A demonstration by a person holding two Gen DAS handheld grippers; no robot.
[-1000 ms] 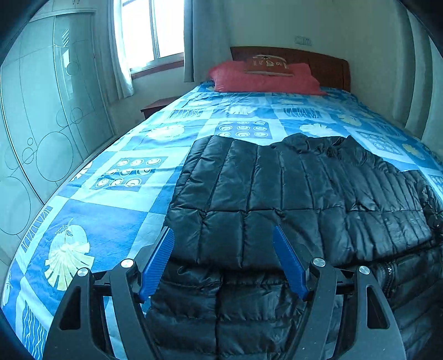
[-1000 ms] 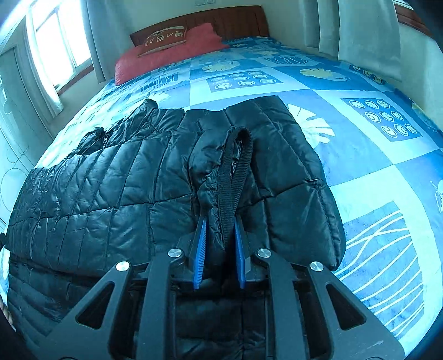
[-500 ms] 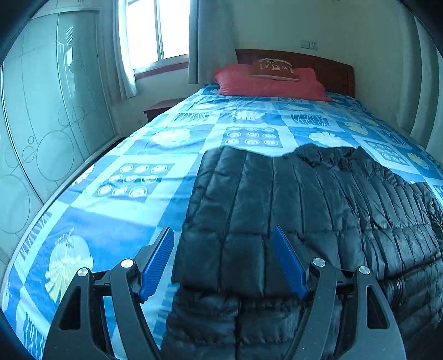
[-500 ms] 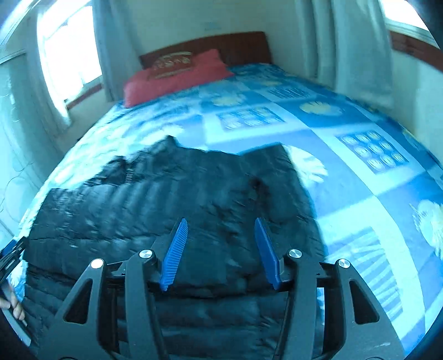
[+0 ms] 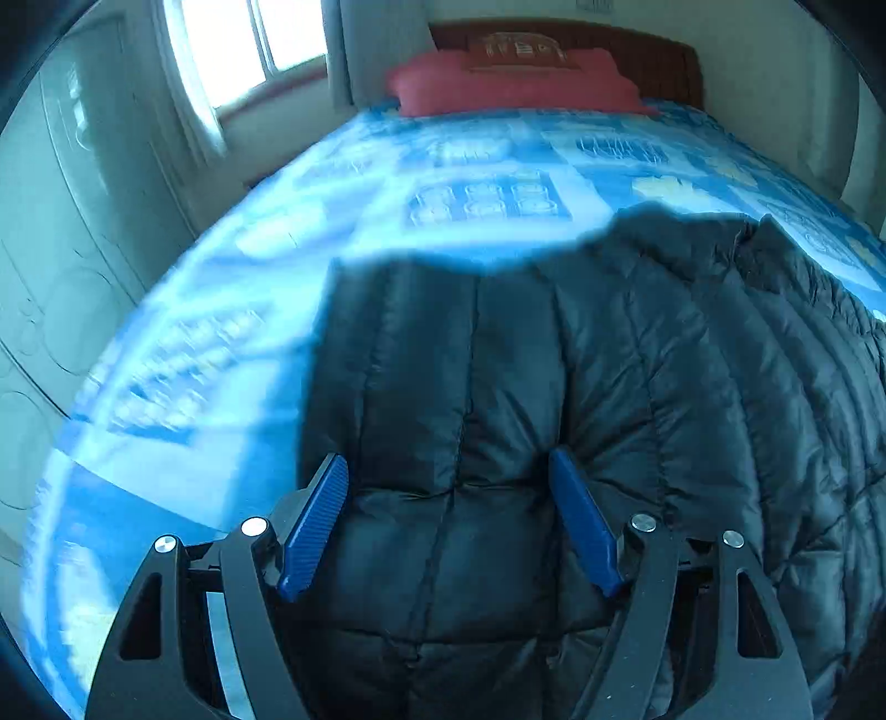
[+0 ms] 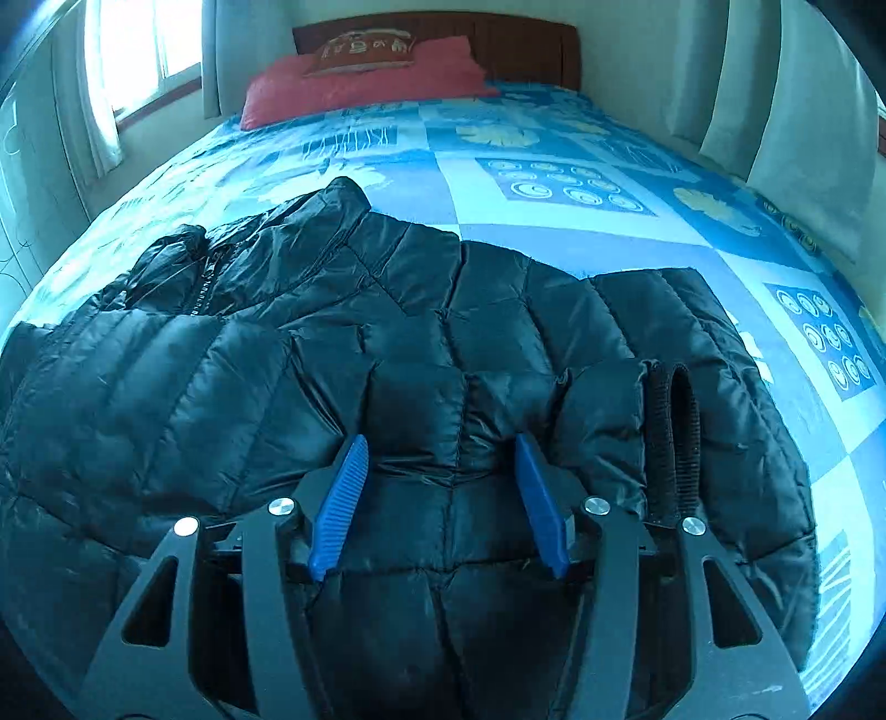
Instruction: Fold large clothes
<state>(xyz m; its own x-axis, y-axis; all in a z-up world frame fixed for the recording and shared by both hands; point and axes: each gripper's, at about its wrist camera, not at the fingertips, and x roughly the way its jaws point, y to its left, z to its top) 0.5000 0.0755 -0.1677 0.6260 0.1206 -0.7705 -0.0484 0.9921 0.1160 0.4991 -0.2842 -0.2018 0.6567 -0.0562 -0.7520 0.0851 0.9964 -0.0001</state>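
One jacket: black, quilted — flat on bed
Pillows: one red
Left gripper: fingers wide, empty
Right gripper: fingers just opened — holding nothing

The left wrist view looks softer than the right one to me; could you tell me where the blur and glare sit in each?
Left wrist view: motion smear across the bedspread and the far edge of the black jacket; window blown out. Right wrist view: sharp jacket quilting, window also overexposed. Both: fisheye bending, blue cast.
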